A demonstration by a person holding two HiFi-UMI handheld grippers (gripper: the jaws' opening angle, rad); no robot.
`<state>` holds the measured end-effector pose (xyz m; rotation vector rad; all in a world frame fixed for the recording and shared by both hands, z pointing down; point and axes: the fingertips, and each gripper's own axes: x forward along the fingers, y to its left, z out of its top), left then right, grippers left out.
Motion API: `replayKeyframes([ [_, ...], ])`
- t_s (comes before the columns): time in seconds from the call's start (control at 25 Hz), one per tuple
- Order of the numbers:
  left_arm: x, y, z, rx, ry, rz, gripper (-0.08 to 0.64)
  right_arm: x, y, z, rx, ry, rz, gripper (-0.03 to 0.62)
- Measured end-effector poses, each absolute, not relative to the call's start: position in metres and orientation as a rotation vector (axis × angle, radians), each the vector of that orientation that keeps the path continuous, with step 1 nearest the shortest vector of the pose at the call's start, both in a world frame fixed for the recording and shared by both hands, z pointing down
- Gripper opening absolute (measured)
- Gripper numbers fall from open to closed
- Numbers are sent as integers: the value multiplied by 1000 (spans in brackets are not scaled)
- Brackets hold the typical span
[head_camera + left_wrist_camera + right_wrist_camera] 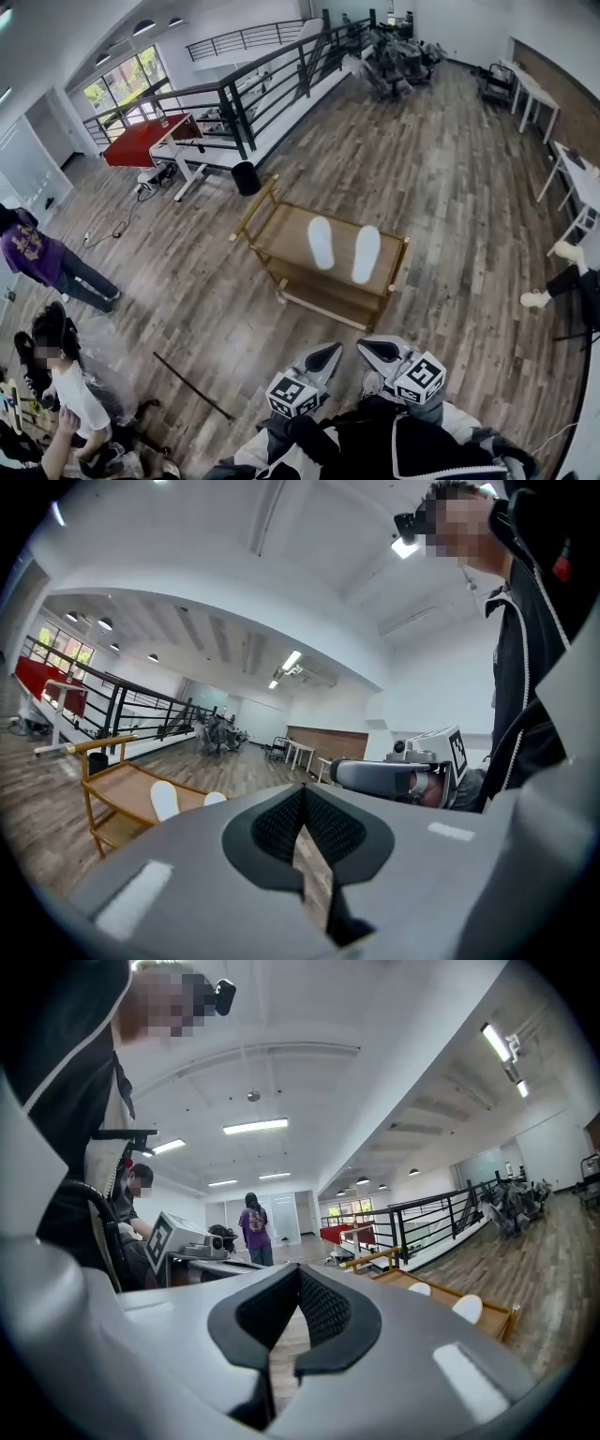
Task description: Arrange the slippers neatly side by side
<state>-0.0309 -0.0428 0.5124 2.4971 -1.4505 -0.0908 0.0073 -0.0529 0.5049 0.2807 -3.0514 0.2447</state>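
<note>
On top of the cart (281,234), toward its right end, two slippers (321,242) lie splayed; light and soft, we judge, best pinched at the heel. Our left gripper (330,352) and right gripper (370,348) have jaws together, empty.

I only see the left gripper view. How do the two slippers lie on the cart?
Observer: In the head view, the left slipper and right slipper lie on the top shelf of the cart, apart, far ends splayed.
Operator: And the other gripper?
Observer: The right gripper is shut and empty.
Operator: Who else is around?
Observer: A person in purple stands at the head view's left edge.
</note>
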Motion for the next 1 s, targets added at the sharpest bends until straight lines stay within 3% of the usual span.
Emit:
replayKeyframes([
  [0.44,-24,-199,500,2534,-1495,-86,17,14,-207,488,247,-3072,183,5],
  [1.0,-46,-267,503,2559,-1423,-81,17,-18,-270,507,293,-3047,242,5],
])
